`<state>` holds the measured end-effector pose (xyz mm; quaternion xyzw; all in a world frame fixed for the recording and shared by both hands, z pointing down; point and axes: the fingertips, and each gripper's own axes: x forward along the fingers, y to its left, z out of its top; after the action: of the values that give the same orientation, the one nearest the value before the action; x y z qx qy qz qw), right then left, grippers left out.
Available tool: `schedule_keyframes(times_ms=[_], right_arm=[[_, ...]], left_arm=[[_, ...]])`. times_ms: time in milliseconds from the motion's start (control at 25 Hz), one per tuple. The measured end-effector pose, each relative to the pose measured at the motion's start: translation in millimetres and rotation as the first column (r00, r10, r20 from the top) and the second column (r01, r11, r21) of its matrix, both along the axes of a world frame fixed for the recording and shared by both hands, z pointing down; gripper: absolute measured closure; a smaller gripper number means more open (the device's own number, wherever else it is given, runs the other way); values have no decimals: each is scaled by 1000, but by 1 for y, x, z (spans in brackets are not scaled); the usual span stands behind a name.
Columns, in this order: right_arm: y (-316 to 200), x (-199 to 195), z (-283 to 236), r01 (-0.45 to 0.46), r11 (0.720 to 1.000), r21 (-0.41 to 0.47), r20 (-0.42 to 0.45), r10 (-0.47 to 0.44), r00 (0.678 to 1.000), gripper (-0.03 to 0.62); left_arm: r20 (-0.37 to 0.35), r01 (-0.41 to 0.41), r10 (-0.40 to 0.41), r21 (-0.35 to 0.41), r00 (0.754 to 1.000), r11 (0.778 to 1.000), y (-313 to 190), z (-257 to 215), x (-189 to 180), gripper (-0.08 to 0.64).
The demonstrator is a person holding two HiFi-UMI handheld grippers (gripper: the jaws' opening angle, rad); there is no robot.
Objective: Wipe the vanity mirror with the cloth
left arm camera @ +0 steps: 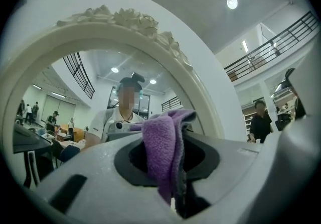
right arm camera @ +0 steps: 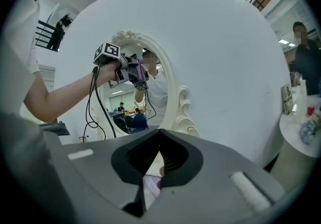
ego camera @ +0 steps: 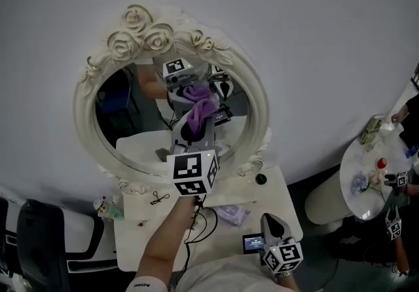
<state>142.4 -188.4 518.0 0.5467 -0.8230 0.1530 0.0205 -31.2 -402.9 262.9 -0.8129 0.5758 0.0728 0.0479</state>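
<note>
An oval vanity mirror with a cream rose-carved frame [ego camera: 141, 34] stands at the back of the white vanity table [ego camera: 278, 194]. My left gripper [ego camera: 196, 126] is raised in front of the glass, shut on a purple cloth [ego camera: 201, 114] that lies against the mirror near its middle. In the left gripper view the cloth [left arm camera: 161, 153] hangs folded between the jaws, with the frame [left arm camera: 165, 42] arching above. My right gripper [ego camera: 275, 228] is low over the table's front right, jaws closed together and empty [right arm camera: 159, 135]. From there, the left gripper [right arm camera: 125, 70] and cloth [right arm camera: 136, 73] show at the mirror [right arm camera: 173, 92].
On the table lie a small dark knob [ego camera: 261, 179], a clear plastic bag [ego camera: 232, 213], a small screen device [ego camera: 253, 242], a scissor-like item [ego camera: 157, 198] and a figurine [ego camera: 101, 206]. Cables trail from the left arm. A round side table [ego camera: 357, 182] with bottles stands right, people beside it.
</note>
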Motion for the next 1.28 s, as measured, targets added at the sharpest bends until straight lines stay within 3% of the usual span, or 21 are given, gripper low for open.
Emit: schedule_keyframes(times_ms=[240,680,840,1280], right_arm=[[-11,-39,-1,104,995,5,8,-104,995,584],[-18,-102,-6,243,970,28,7,-243,970,584],[-19,-110,-8,250,968,32,10,-251,968,584],[-19,-103,-8,242,970,30,0,-242,970,584]], left_arm=[[26,110,-110,4,994,994,12,-4,-65,463],[48,290,-289,3,956,957,35,-6,-168,463],[81,352,-352,14,933,936,40,-5,-198,463],[29,512,-511,-2,859,859,55,1,-258,463]])
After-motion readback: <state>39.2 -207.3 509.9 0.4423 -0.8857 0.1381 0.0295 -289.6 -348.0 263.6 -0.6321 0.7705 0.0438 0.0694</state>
